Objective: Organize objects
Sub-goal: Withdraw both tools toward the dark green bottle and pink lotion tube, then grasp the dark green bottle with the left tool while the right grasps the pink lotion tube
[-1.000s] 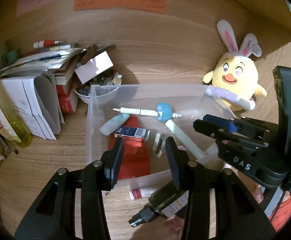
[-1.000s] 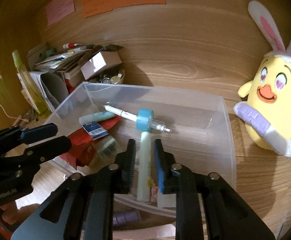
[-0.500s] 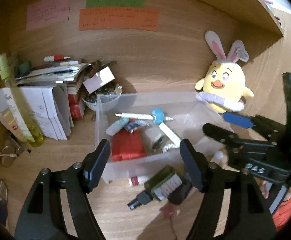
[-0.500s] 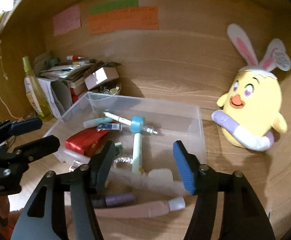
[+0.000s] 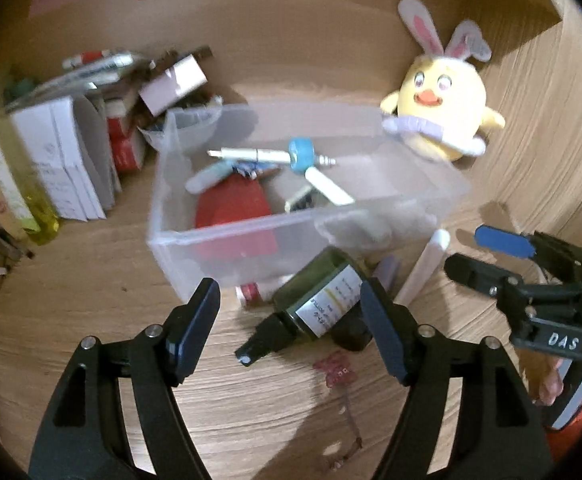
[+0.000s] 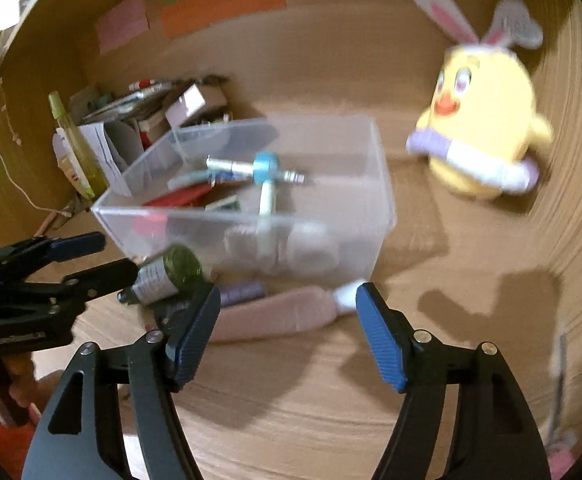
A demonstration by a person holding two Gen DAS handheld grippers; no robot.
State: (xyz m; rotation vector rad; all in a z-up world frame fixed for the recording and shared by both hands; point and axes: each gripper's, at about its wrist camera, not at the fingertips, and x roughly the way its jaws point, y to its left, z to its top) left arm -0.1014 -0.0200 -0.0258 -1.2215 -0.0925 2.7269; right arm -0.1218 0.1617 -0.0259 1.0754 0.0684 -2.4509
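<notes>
The left tongs stand wide apart, with nothing gripped; the jaws have just been opening. A dark green bottle lies on its side on the desk in the gap ahead of them, black cap toward the camera, untouched by either pad.

The right tongs also stand wide and empty; their jaws have just been opening further. A pale pink tube with a white cap lies on the desk just ahead of them, and a small lilac tube lies behind it, against the front wall of the bin.

The clear plastic bin sits on the desk beyond both tongs. Inside it are:
- a white pen carrying a blue ring;
- a pale highlighter slanted below the ring;
- a red packet on the bin floor;
- further small items, too blurred to identify.

A yellow chick plush with rabbit ears stands just beside the bin's far right corner. A pile of papers and boxes and a yellow-green bottle occupy the desk to the bin's left. A small pink item lies on the desk near the left tongs.
</notes>
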